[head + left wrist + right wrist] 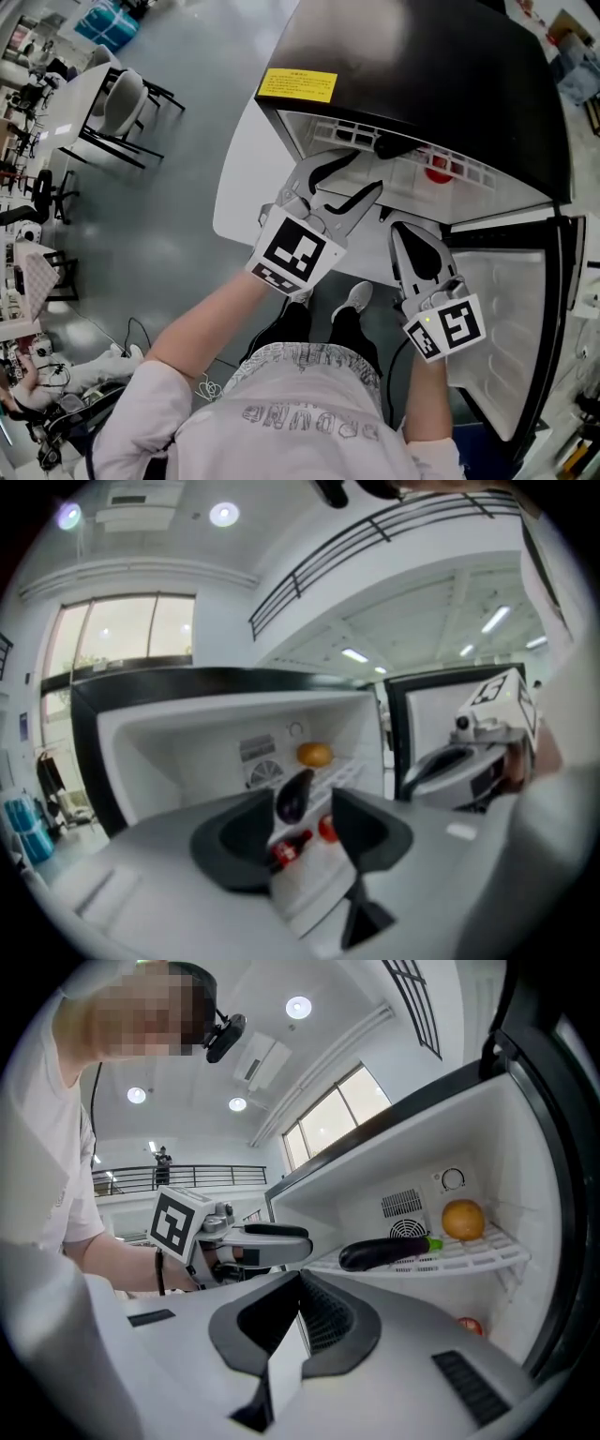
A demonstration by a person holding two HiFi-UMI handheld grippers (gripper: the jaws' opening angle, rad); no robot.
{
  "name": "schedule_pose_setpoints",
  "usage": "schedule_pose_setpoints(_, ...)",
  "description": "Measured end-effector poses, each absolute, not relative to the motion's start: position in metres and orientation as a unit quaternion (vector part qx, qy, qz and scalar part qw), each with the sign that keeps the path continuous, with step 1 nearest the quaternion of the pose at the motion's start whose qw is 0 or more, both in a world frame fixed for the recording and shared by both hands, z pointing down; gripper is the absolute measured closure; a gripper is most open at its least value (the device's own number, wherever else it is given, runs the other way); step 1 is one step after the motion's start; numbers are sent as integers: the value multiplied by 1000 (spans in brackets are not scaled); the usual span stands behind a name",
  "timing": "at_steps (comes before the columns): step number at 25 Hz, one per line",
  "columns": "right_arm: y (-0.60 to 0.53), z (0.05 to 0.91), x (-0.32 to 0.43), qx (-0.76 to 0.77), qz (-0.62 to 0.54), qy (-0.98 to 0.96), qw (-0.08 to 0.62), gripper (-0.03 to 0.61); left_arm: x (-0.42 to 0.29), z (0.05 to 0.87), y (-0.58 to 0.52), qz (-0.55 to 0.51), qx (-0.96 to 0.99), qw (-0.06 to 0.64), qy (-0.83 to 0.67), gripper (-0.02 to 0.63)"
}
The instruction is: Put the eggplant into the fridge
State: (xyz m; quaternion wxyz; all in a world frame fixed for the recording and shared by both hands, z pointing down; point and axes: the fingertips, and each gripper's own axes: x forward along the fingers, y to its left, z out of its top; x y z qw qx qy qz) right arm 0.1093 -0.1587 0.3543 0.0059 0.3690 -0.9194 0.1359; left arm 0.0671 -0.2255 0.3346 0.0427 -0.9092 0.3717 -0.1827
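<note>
Left gripper [366, 173]: near level, facing open fridge [422, 84]; fingers apart, empty. Right gripper [401, 230]: alongside, fingers together. Eggplant [389, 1252]: glossy dark purple, green stem, lying on wire shelf [487, 1255] beside orange [463, 1220].

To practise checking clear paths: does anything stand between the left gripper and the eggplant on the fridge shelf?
Nothing visible does. The eggplant lies on the wire shelf of the open fridge, near an orange. The left gripper, jaws apart and empty, faces it across open air.
</note>
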Motion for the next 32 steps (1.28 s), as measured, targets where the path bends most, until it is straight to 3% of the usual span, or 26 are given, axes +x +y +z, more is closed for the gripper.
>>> schedule_pose_setpoints(15, -157, 332, 91, 378, 116, -919, 13, 574, 39, 322, -200, -143, -916, 31, 373, 511)
schedule_pose_setpoints(32, -158, 312, 79, 398, 93, -913, 22, 574, 23, 321, -181, -126, -930, 17, 345, 574)
